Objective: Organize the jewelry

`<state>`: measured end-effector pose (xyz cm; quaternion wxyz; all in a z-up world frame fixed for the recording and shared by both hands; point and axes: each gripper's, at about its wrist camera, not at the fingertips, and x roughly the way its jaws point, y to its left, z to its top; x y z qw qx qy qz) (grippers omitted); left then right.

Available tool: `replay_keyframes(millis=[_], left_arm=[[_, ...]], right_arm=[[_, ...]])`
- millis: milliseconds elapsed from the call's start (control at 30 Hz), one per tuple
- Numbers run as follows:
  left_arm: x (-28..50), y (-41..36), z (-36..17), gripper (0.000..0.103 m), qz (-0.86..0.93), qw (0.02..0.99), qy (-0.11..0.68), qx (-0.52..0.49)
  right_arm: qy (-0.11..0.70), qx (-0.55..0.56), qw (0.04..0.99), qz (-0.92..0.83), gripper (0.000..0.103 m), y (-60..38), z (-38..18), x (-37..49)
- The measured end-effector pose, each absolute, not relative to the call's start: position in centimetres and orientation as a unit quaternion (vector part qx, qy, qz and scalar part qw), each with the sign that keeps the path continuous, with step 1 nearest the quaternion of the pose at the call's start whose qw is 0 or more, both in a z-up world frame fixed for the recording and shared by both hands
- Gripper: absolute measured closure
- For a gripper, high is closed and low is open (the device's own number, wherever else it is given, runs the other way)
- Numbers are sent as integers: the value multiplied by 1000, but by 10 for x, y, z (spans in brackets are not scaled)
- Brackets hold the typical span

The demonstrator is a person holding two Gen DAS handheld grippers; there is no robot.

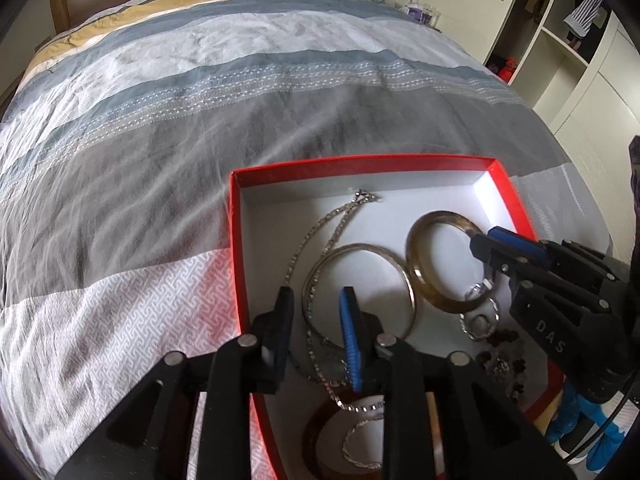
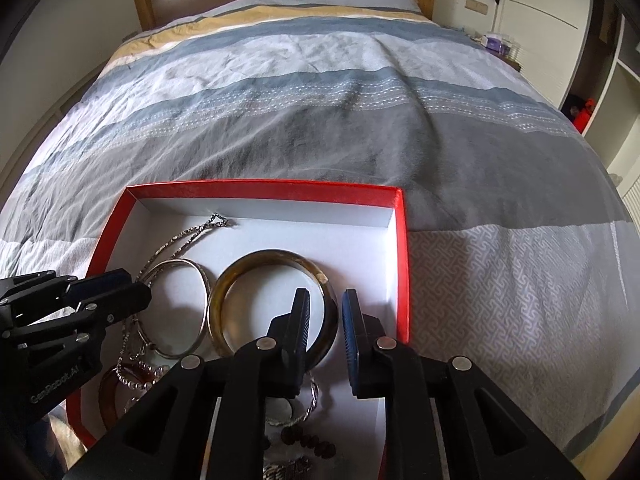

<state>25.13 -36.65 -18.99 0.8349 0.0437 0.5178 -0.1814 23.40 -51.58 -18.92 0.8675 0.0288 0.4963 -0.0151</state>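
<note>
A red box [image 1: 236, 240] [image 2: 402, 264] with a white inside lies on the bed and holds jewelry. A brown horn bangle [image 1: 416, 276] [image 2: 256, 264] lies in it, beside a thin silver bangle [image 1: 360, 248] [image 2: 176, 264] and a silver chain [image 1: 336, 220] [image 2: 180, 238]. My right gripper [image 2: 325, 324] [image 1: 486, 246] straddles the brown bangle's rim with its jaws slightly apart; whether they grip it is unclear. My left gripper [image 1: 316, 320] [image 2: 128, 288] is open and empty above the chain and silver bangle.
A dark brown bangle [image 1: 320, 424] [image 2: 108, 400], a silver pendant chain [image 1: 480, 324], and dark beads [image 2: 308, 440] lie at the box's near end. The striped duvet [image 1: 200, 100] spreads all around. White wardrobes [image 1: 580, 60] stand at the right.
</note>
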Motion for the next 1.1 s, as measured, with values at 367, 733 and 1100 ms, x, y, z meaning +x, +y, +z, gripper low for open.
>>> replay_keyframes(millis=[367,733,1100], left_arm=[[228,-341,-161,70,-204,851,483,24],[204,-261,-154,61,-168,878,448,7],[191,-185,-168,59,-117,906,407,4]], right_arm=[[473,51,879,-34,75,-510,-169,207],[425,86,900,-43,58,-470,-151,167],[362,103,924,-71,37,-436,-141,137]])
